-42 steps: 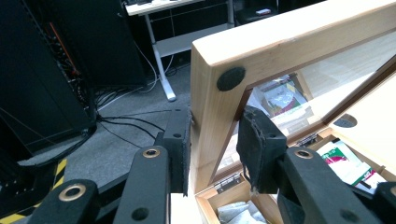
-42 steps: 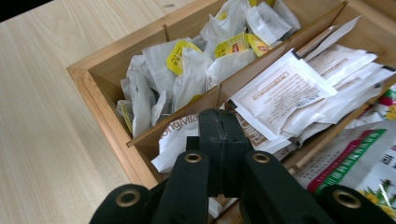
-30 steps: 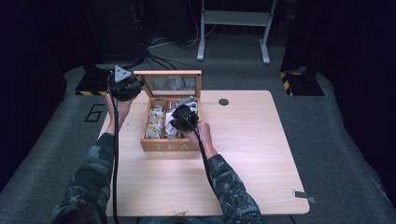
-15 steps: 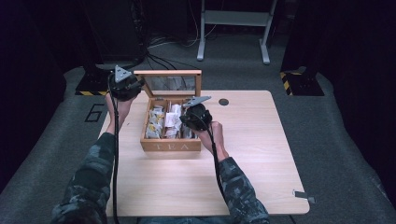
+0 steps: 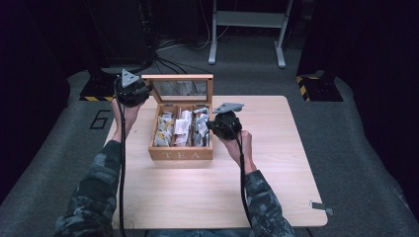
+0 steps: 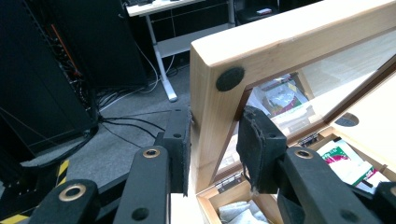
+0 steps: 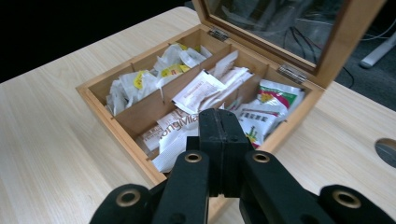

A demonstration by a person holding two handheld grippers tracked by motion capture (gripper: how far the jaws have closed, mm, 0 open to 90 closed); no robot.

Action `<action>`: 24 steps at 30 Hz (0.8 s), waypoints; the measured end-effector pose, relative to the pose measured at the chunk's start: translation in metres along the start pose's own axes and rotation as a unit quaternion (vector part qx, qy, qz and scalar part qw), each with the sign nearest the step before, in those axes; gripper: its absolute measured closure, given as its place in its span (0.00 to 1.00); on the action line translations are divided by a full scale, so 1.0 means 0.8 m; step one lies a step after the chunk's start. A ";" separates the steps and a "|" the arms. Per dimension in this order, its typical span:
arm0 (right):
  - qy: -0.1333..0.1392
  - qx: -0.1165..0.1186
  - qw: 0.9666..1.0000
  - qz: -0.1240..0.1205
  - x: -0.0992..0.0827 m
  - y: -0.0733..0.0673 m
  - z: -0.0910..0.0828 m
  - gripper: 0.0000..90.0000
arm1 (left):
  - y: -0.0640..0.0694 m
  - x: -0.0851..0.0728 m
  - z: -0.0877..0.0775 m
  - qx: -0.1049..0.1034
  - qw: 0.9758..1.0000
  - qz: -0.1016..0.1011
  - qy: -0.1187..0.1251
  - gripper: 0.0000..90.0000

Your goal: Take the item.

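Pale wooden table (image 5: 276,173) (dark room)

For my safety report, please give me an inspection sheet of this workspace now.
Surface: light wooden table, mostly bare.
Job's things: wooden tea box, lid upright and open, three rows of packets.
Clutter: small dark round spot in the tabletop; small metal piece at the near right edge.
Grippers: left tool shut on the lid frame; right tool shut, empty, at the box's right side.
Cables: one cable along each forearm.
Surroundings: dark floor, white stand.
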State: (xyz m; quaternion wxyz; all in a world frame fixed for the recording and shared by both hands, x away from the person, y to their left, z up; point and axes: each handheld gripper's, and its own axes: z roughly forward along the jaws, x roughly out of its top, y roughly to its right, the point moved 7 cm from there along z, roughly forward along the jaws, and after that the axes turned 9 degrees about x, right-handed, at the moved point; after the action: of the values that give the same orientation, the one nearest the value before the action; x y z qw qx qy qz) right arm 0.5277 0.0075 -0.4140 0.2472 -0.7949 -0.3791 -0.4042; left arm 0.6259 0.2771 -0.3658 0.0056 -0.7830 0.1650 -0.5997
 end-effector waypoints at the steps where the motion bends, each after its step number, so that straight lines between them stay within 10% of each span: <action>1: 0.001 -0.002 1.000 0.001 -0.002 0.002 -0.003 1.00 | 0.000 0.000 0.000 0.000 1.000 0.000 0.000 0.73; 24: 0.019 -0.055 0.997 0.048 -0.053 0.051 -0.071 1.00 | 0.001 -0.001 -0.001 -0.001 1.000 0.001 -0.002 0.72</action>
State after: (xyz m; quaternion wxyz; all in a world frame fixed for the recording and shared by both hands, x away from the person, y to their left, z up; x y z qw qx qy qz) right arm 0.5178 -0.0737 -0.4215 0.2290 -0.8165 -0.3131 -0.4276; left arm 0.6245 0.2770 -0.3662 0.0062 -0.7839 0.1665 -0.5981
